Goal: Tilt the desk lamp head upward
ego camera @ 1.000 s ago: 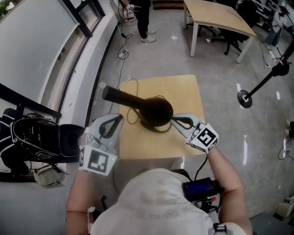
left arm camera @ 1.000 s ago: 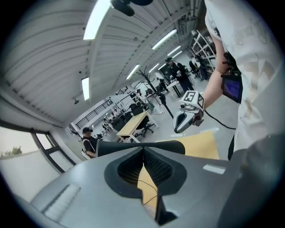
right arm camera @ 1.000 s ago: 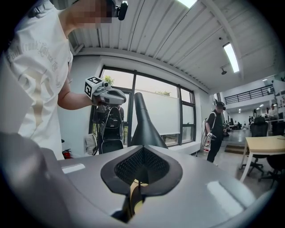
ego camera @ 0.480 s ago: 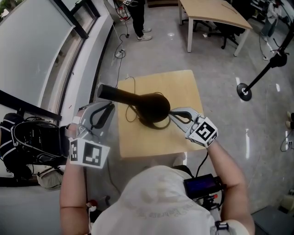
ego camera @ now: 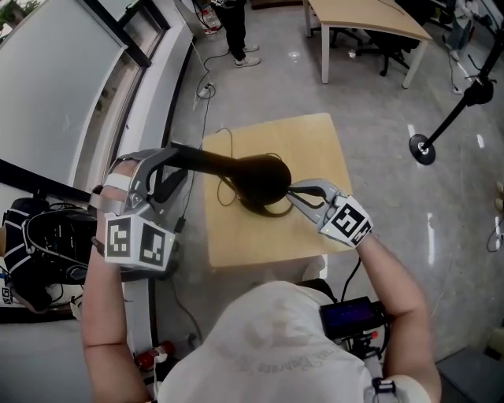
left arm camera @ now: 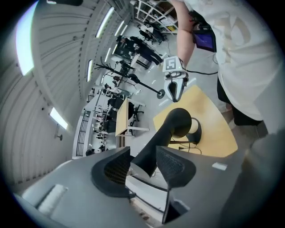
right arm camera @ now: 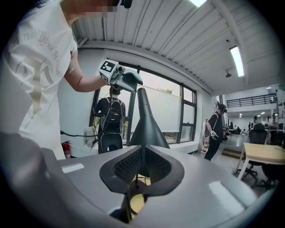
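Note:
A black desk lamp (ego camera: pixel 256 179) stands on a small wooden table (ego camera: pixel 315 149), and its cone-shaped head tapers out to the left. My left gripper (ego camera: pixel 157 167) is at that narrow end. In the left gripper view its jaws (left arm camera: pixel 140 164) are opening, with the lamp's tip (left arm camera: pixel 149 156) in the gap between the pads. My right gripper (ego camera: pixel 293 192) is at the lamp's right side, close to the base. In the right gripper view its jaws (right arm camera: pixel 141 165) are nearly together and beginning to open, with a thin dark part of the lamp in the slit. The cone (right arm camera: pixel 147 124) rises beyond them.
A black backpack (ego camera: pixel 39 244) sits on the floor at the left, beside a long window ledge (ego camera: pixel 150 86). A stand with a round black base (ego camera: pixel 423 148) is at the right. A second table (ego camera: pixel 370 20) and a standing person (ego camera: pixel 236 24) are farther back.
My left gripper has risen from the table's front left corner to the lamp's narrow end, and its jaws have spread. The right gripper has stayed at the lamp.

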